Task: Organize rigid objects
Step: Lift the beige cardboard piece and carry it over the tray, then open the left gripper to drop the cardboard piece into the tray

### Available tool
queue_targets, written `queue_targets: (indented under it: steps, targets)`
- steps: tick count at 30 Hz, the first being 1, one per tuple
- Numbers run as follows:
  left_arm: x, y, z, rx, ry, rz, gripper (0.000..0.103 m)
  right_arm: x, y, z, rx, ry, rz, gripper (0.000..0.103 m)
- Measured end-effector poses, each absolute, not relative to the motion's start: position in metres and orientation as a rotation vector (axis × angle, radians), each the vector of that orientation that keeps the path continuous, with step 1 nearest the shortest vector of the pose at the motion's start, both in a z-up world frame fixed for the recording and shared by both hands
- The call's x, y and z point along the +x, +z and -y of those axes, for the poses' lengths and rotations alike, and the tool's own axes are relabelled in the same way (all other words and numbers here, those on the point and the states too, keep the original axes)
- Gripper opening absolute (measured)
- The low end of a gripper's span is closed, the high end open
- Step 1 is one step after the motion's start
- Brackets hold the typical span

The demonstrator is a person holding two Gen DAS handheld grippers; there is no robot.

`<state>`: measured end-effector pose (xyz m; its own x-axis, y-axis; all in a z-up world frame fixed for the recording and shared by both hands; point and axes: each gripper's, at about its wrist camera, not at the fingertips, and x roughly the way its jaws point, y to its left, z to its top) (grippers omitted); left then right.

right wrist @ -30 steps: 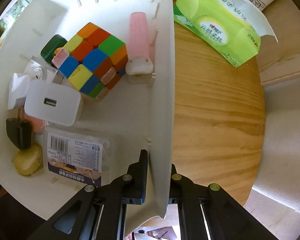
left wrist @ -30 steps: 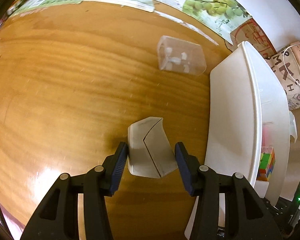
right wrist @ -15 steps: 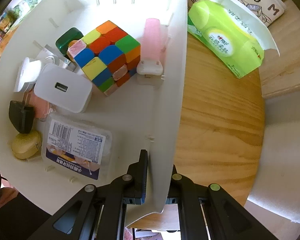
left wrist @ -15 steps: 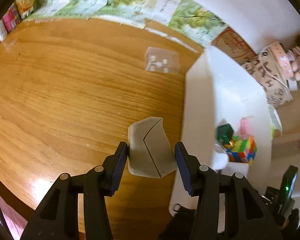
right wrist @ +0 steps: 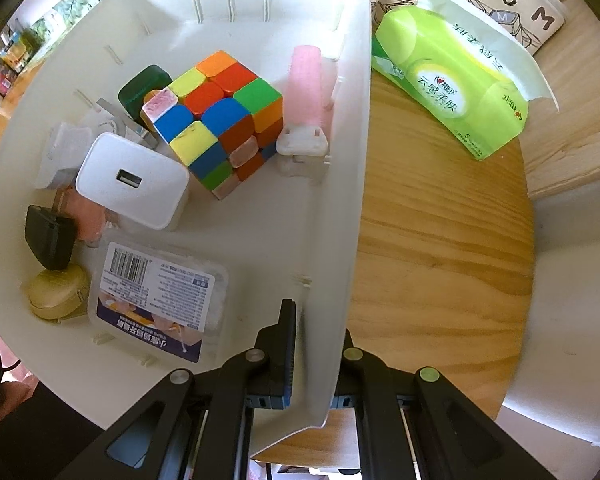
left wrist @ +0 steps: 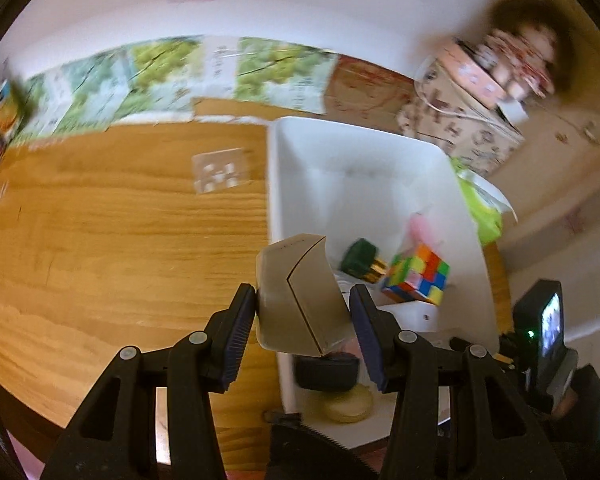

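The left gripper (left wrist: 303,312) pinches a small grey box (left wrist: 296,300) between its two fingers (left wrist: 240,320), the pads pressing on its two sides. The box hangs in the air above the near edge of the white bin (left wrist: 364,168), over the line where the bin's left wall meets the wooden surface (left wrist: 100,240). Farther off on the surface, just beside the bin's left wall, lies a clear plastic case (left wrist: 220,170) with small white pieces inside; this view is blurred

The right gripper (right wrist: 316,344) has its fingers (right wrist: 286,344) pressed together on the right wall of the white bin (right wrist: 340,240), one finger inside the bin and the other outside it

Inside the bin sit a multicoloured puzzle cube (right wrist: 220,120), a dark green block (right wrist: 144,88) touching its far side, a pink comb-like piece (right wrist: 306,92) standing against the right wall, a white charger (right wrist: 134,180), a black plug (right wrist: 50,236), a round yellow case (right wrist: 58,292) and a flat clear box with a barcode label (right wrist: 160,296). Some pale plastic pieces lie behind the charger, too unclear to name

Outside the bin, near its right wall, a green tissue pack (right wrist: 452,84) rests on the surface
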<state>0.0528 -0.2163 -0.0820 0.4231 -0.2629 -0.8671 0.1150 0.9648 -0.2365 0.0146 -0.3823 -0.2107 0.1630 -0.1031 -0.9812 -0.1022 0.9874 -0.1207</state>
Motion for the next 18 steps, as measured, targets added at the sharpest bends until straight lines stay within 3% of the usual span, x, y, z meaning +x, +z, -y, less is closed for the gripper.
queue_targets:
  steps: [18]
  targets:
    - [0.047, -0.102, 0.315, 0.104, -0.416, -1.216, 0.053, -0.001, -0.197, 0.424, -0.040, 0.012, -1.354, 0.008]
